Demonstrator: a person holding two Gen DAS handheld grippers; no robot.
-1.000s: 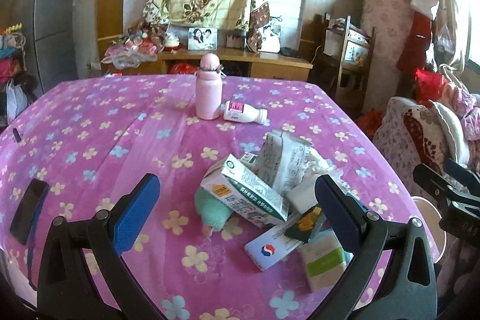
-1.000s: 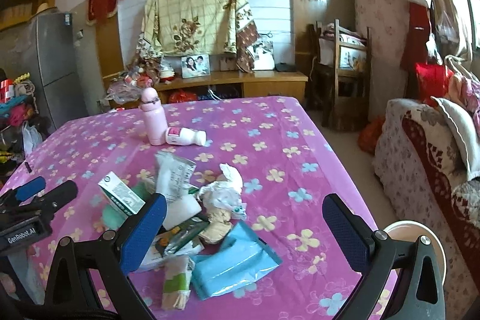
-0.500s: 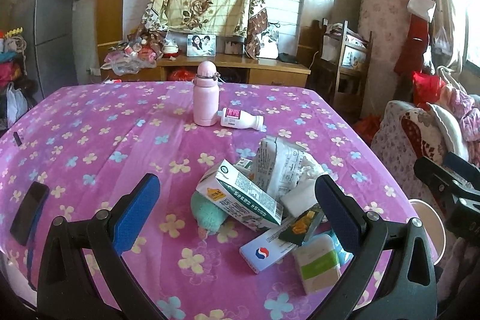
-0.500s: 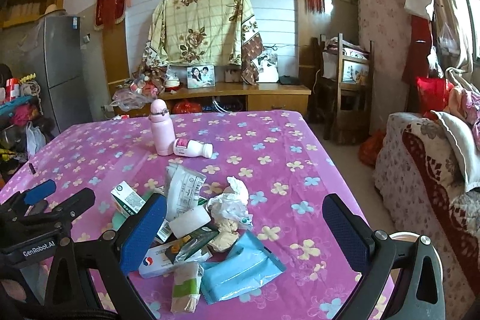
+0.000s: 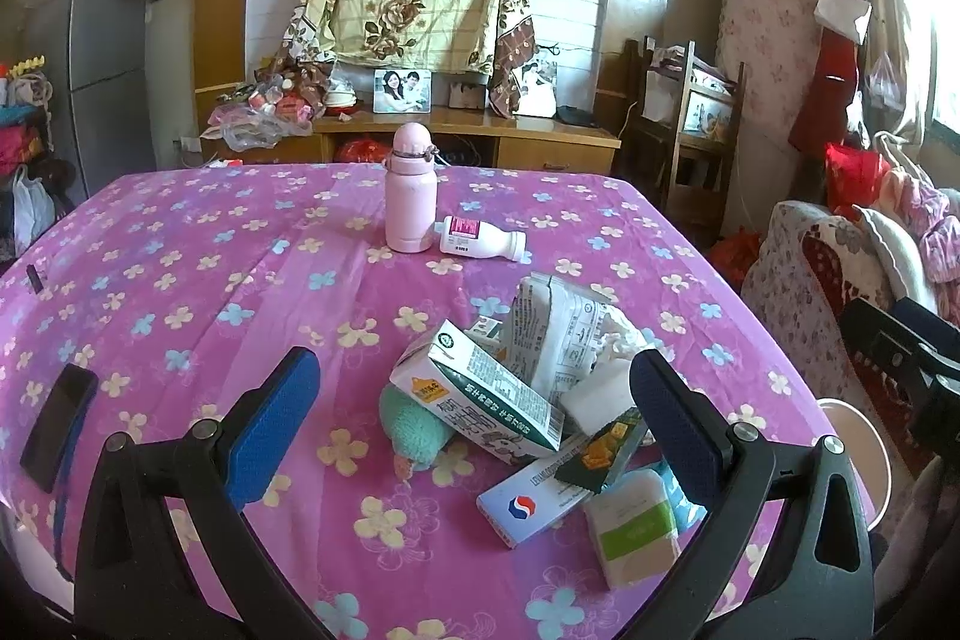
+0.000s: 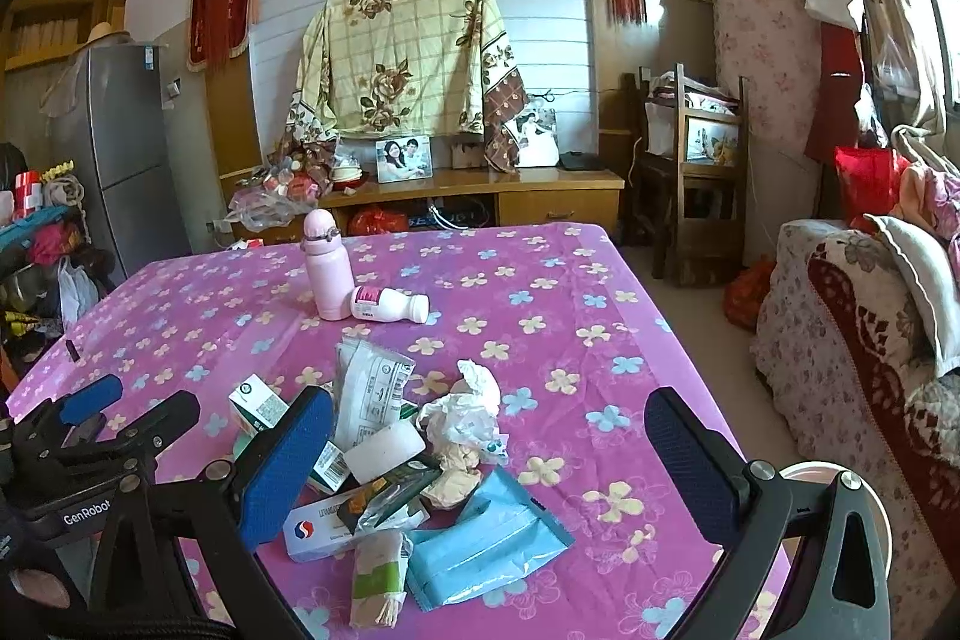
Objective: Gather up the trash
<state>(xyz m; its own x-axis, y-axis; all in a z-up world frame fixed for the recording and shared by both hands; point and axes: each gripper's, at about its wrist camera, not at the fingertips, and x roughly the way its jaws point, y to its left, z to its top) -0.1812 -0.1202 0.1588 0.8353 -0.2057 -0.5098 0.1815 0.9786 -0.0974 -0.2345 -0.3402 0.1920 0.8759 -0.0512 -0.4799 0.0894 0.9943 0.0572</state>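
A pile of trash lies on the purple flowered table (image 5: 180, 280): a green-and-white carton (image 5: 480, 394), a white printed packet (image 5: 555, 334), a white box with a red-blue logo (image 5: 534, 499), a green-striped wrapper (image 5: 636, 526). The right wrist view adds crumpled tissue (image 6: 468, 415), a blue wet-wipe pack (image 6: 486, 538) and the carton (image 6: 258, 406). My left gripper (image 5: 474, 430) is open above the near side of the pile, empty. My right gripper (image 6: 486, 460) is open over the pile, empty.
A pink flask (image 5: 411, 190) stands mid-table with a white bottle (image 5: 483, 238) lying beside it. A black phone (image 5: 57, 418) lies at the left edge. A white bin (image 6: 840, 496) sits off the table's right corner. A sofa (image 6: 870, 340) is right.
Both grippers have risen and tilted up a little, so the pile sits lower in each view. Both stay open; nothing on the table has moved.
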